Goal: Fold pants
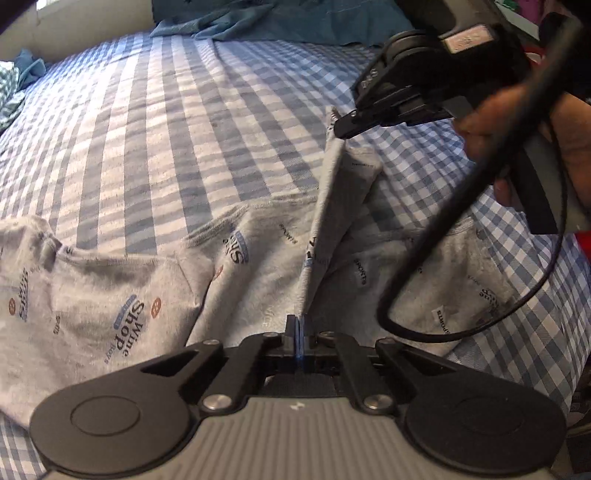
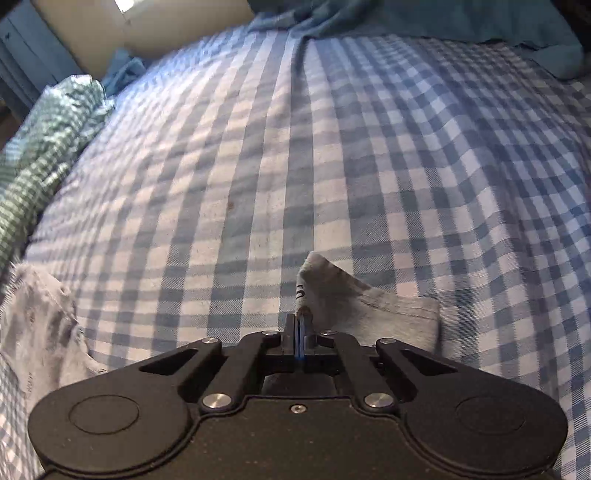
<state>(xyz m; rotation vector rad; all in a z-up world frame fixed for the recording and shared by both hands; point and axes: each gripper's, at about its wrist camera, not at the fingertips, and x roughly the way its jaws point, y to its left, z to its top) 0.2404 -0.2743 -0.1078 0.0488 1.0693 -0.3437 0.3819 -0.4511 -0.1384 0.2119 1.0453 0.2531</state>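
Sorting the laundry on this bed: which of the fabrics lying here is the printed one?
The light grey knit pants with "Wine Shop" lettering; the blue-white bedsheet is checked, the teal cloth plain.

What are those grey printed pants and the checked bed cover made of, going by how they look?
Pants: probably a soft cotton-type knit with a matte, heathered grey look; they fold limply, have stitched hems, and carry printed words.

Bed cover: seems a woven cloth, perhaps cotton or flannel, matte blue and white check; a fine diagonal weave shows in the squares. The exact fibre of either cannot be told.
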